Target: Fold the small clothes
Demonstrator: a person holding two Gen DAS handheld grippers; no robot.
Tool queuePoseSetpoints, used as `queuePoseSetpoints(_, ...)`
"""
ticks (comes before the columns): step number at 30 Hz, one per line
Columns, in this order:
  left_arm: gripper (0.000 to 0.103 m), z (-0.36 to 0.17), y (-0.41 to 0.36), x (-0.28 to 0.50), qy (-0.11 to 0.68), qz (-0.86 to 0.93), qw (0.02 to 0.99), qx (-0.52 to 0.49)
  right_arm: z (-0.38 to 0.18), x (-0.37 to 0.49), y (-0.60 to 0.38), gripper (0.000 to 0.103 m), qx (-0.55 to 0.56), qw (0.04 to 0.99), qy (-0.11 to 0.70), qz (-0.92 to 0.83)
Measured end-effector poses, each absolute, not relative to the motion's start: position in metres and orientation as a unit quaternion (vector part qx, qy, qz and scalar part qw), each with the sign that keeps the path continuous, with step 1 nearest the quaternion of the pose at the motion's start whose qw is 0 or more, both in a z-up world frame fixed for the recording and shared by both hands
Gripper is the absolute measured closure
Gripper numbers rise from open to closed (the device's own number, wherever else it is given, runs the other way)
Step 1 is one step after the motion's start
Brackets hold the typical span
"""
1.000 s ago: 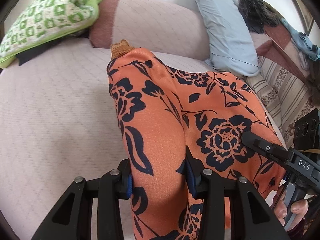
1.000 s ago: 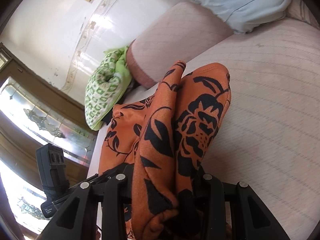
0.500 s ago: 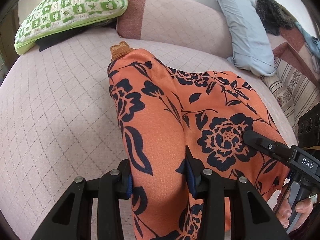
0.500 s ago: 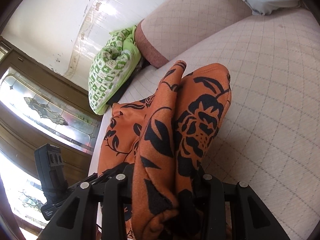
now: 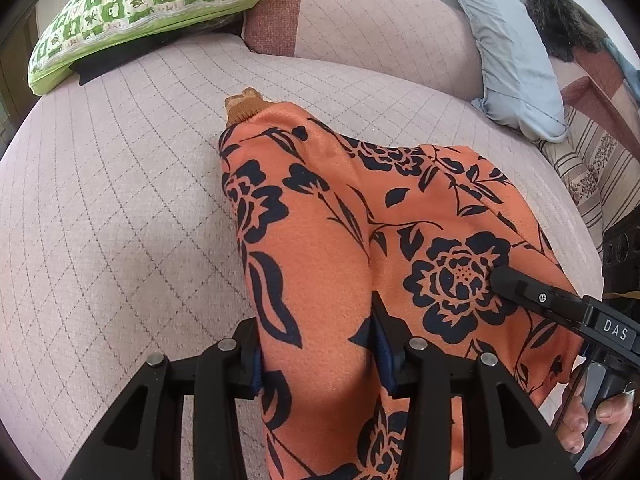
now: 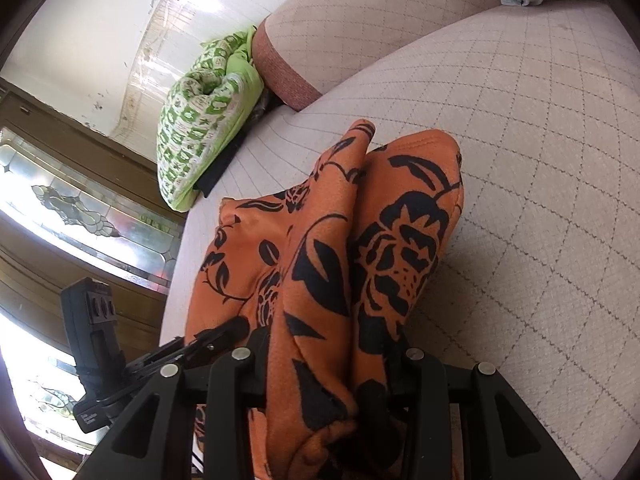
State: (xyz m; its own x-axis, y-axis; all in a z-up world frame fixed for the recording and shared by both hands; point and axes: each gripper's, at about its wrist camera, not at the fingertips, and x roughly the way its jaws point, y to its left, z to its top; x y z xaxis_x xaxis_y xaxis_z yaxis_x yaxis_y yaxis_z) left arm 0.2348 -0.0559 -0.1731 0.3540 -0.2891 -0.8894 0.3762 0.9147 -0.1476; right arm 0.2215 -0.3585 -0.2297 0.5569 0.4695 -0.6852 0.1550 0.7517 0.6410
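From the left wrist view, no box or basket shows; the orange garment with black flowers lies spread over the pale quilted sofa seat, a brown knitted cuff poking out at its far end. The left gripper has a thick fold of this cloth between its blue pads, and its jaws are opening slightly with the cloth still filling the gap and both pads against it. To the right, one black finger of the right gripper lies on a printed flower, and the person's hand curls around its handle at the lower edge. A green patterned cushion sits at the far left corner, a pale blue pillow leans against the backrest, and a dark furry thing lies beyond it. From the right wrist view, the right gripper is narrowly set and clamped on a bunched double fold of the garment, which rises ahead of it and blocks much of the seat. The left gripper's fingers touch the cloth at lower left, its black body beside them. The green cushion rests against the armrest, with a stained-glass window behind.
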Motion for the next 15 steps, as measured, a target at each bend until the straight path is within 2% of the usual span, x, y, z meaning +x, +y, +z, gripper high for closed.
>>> queuePoseSetpoints(5,0.047,-0.179,-0.052,0.239,0.536,-0.202,0.819,0.033,-0.239,0.221,-0.365,0.065,0.344,0.805,0.474,0.093)
queuePoseSetpoints(8,0.033,-0.183,-0.048,0.243,0.538,-0.193,0.820,0.033,-0.243,0.222,-0.365,0.062,0.336,0.804,0.482,0.089)
queuePoseSetpoints(9,0.025,-0.185,-0.046,0.244,0.540,-0.189,0.819,0.033,-0.245,0.223,-0.365,0.061,0.334,0.804,0.484,0.087)
queuePoseSetpoints(11,0.020,-0.190,-0.041,0.247,0.547,-0.188,0.815,0.026,-0.249,0.225,-0.367,0.054,0.336,0.799,0.492,0.084)
queuePoseSetpoints(15,0.010,-0.200,-0.030,0.251,0.563,-0.189,0.804,-0.010,-0.256,0.223,-0.370,0.047,0.339,0.796,0.496,0.078)
